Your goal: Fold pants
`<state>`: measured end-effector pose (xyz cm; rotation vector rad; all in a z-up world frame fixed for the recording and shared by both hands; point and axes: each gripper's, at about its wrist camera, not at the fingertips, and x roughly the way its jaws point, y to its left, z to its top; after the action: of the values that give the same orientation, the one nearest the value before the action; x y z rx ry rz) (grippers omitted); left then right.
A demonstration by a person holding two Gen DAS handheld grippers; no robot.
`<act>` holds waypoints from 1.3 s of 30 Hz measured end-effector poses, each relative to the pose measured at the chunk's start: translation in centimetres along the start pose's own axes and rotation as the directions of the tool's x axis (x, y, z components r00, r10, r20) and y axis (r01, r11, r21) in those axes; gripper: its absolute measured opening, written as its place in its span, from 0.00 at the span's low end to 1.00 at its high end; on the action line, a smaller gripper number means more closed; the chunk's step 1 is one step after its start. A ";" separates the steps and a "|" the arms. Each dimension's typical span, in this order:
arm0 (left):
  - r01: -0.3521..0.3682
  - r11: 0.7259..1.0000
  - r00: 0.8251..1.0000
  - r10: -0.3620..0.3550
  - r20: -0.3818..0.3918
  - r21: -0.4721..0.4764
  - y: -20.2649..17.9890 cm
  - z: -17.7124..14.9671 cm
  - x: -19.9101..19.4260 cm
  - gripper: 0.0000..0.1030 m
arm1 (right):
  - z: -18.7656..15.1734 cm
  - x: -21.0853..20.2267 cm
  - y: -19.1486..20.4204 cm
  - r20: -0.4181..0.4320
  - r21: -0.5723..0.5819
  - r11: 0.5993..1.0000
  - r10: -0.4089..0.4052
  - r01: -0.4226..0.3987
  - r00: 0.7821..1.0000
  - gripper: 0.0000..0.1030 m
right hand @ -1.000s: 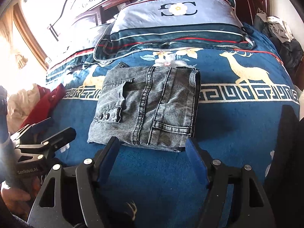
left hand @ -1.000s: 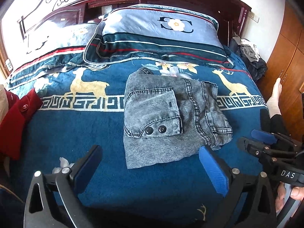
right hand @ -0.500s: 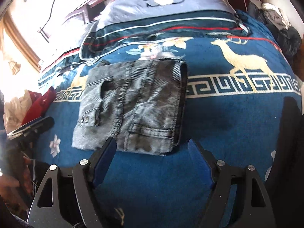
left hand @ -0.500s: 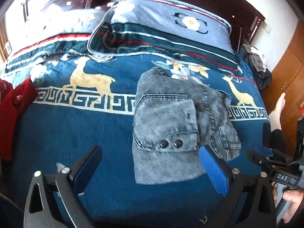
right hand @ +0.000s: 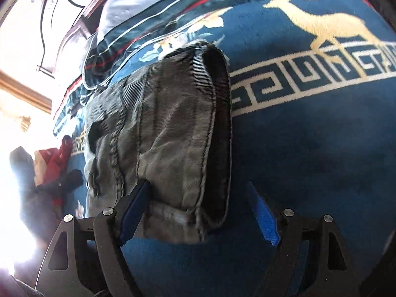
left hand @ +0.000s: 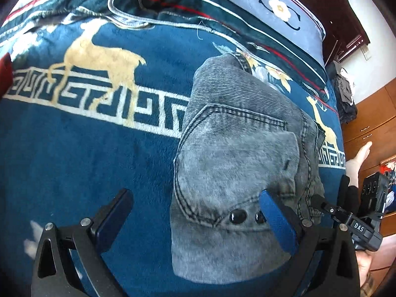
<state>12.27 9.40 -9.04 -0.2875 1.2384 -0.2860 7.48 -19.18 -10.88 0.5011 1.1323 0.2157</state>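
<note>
Lying folded into a thick grey bundle, the pants point(left hand: 237, 163) rest on the blue bed blanket point(left hand: 74, 163), which carries gold deer and a cream key-pattern band. In the left wrist view two dark snap buttons point(left hand: 238, 216) sit on a stitched pocket flap near the bundle's lower edge, at about 5 o'clock from the picture's centre.

The left claw point(left hand: 195, 217) stands wide apart, its jaws straddling the bundle's near left corner; the right blue pad overlaps the denim beside the snaps, while the left pad hovers over bare blanket at 7 o'clock. Nothing is pinched.

The right claw point(right hand: 200, 210) is also spread, its jaws having just been widening, with the bundle's near right corner between them. Its left pad sits against the folded denim, and the right pad is over bare blanket at 4 o'clock; the pads do not squeeze the cloth.

At 4 o'clock in the left view the other handheld device shows a small white label reading "DAS" point(left hand: 358, 228), held by a hand point(left hand: 366, 259). A pale blue pillow point(left hand: 284, 12) at 1 o'clock bears a flower between two curved letter-like marks, which I cannot read with certainty. A red garment point(right hand: 55, 158) lies at 9 o'clock in the right view, partly washed out by glare.
</note>
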 end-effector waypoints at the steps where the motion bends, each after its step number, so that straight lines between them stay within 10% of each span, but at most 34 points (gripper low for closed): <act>1: 0.006 1.000 1.000 -0.006 -0.006 0.002 0.0 0.1 0.4 1.00 | 0.2 0.3 -0.2 -0.003 0.004 1.000 0.011 -0.011 1.000 0.77; 8: 0.051 0.999 0.998 -0.051 -0.041 0.006 0.2 1.0 2.7 1.00 | 1.5 1.7 -1.7 -0.008 0.069 0.987 0.148 -0.147 0.989 0.79; 14: 0.072 0.997 0.997 -0.072 -0.037 0.016 0.5 1.3 3.8 0.98 | 2.1 3.3 -2.2 -0.027 0.087 0.969 0.235 -0.232 0.972 0.52; 26: 0.162 0.986 0.986 -0.163 0.023 0.043 -0.8 1.4 1.6 0.31 | 2.7 1.4 0.7 0.004 0.034 0.966 0.257 -0.257 0.966 0.25; 39: 0.133 0.979 0.978 -0.154 0.140 0.152 -5.7 8.3 -2.1 0.28 | 9.3 -3.7 4.5 0.129 -0.119 0.963 0.255 -0.240 0.958 0.24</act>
<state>19.21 5.41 -2.62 -0.2712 1.0435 -0.4671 14.73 -19.33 -2.64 0.5583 0.9121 0.4475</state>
